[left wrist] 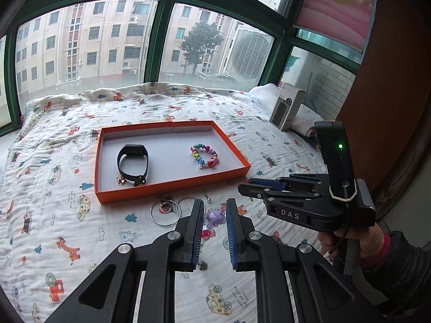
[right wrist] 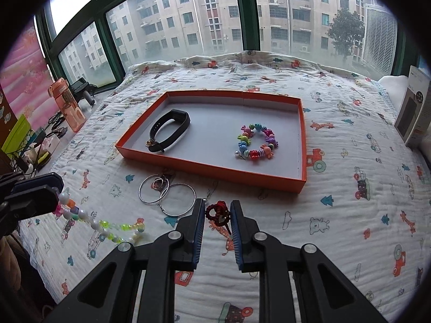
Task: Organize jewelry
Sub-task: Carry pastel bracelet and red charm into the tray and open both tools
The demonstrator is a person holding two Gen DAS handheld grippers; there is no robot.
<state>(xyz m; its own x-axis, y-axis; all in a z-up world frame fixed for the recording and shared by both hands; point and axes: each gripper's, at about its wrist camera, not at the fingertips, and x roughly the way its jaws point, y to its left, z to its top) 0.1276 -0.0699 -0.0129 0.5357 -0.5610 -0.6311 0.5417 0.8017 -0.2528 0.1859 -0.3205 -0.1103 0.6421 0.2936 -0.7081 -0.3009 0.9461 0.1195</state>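
Claws both pinched shut, left gripper (left wrist: pixel 214 210) on pastel plastic bead string (right wrist: pixel 89 220) and right gripper (right wrist: pixel 217 204) on red knotted cord loop (right wrist: pixel 216 213), holds both low over printed cotton quilt (right wrist: pixel 350 215), seemingly for carrying into shallow orange cardboard tray (right wrist: pixel 210 171) just ahead.

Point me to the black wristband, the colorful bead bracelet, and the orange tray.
black wristband (right wrist: pixel 172 129), right wrist view, on its strap.
colorful bead bracelet (right wrist: pixel 257 142), right wrist view, on a bead of the ring.
orange tray (right wrist: pixel 210 167), right wrist view, on its near wall.
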